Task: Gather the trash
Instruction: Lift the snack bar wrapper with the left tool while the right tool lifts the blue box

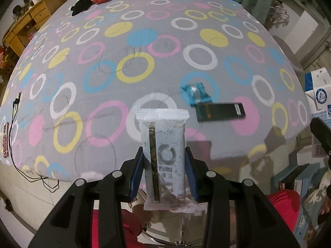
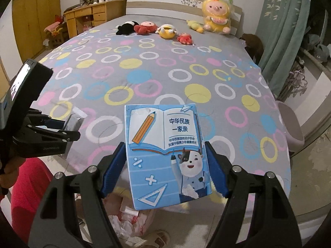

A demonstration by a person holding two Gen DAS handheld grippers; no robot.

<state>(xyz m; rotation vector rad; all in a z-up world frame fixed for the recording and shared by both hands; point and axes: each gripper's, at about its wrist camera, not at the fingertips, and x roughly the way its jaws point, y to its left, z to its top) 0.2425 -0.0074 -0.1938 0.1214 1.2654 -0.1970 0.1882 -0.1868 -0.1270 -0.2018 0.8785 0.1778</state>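
In the left wrist view, the left gripper (image 1: pixel 164 171) is clamping a white snack wrapper (image 1: pixel 163 155) upright between its blue pads, above the bed's near edge; a blue wrapper (image 1: pixel 195 93) and a dark flat packet (image 1: pixel 221 113) are lying touching each other on the bed (image 1: pixel 103 62) toward its right edge. In the right wrist view, the right gripper (image 2: pixel 165 169) is gripping a blue carton (image 2: pixel 167 155) across its width, with a bag of trash (image 2: pixel 128 217) showing below. The step looks like carrying both pieces off; next, each needs lowering over the bag before the jaws let go.
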